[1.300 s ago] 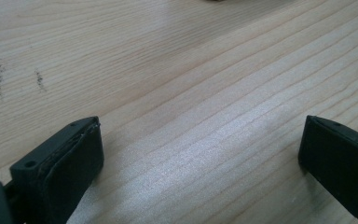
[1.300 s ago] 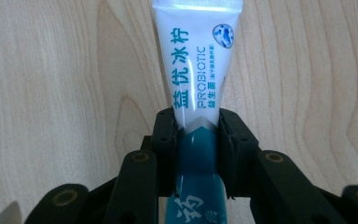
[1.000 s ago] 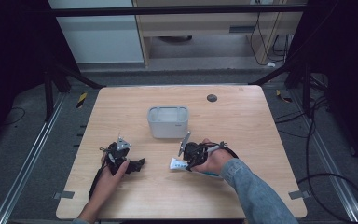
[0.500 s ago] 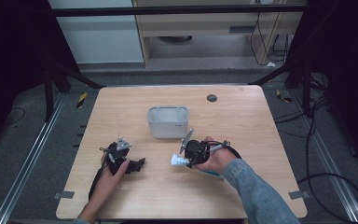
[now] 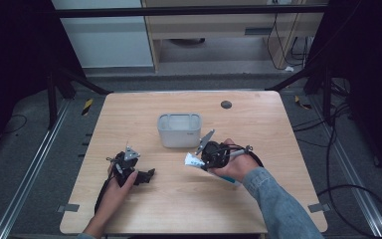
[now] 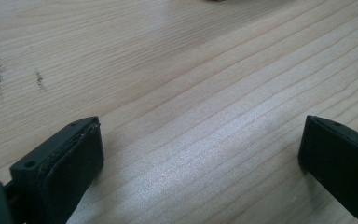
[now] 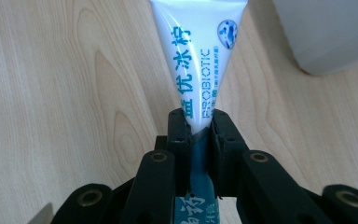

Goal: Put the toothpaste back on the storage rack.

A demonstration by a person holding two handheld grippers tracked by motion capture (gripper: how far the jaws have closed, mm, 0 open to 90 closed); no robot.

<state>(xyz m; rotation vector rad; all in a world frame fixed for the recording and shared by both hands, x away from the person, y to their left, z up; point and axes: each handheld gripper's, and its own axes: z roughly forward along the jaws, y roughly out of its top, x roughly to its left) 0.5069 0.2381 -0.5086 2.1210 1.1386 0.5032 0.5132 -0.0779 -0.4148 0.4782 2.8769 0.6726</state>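
Observation:
A white toothpaste tube (image 7: 200, 51) with teal print is pinched between the black jaws of my right gripper (image 7: 198, 122), its flat crimped end pointing away from me. In the high view the right gripper (image 5: 205, 158) holds the tube (image 5: 194, 160) just above the table, in front of a grey rectangular tub (image 5: 179, 129). My left gripper (image 5: 146, 176) rests low at the table's front left, jaws wide apart over bare wood (image 6: 200, 135), with nothing between its fingers (image 6: 70, 161).
The tub's corner (image 7: 331, 32) shows at the upper right of the right gripper view. A small dark round disc (image 5: 226, 104) lies near the table's far edge. Cables and metal frame legs surround the wooden table (image 5: 258, 199).
The right gripper with the tube has shifted slightly toward the tub and lifted a little. The left gripper has stayed where it was.

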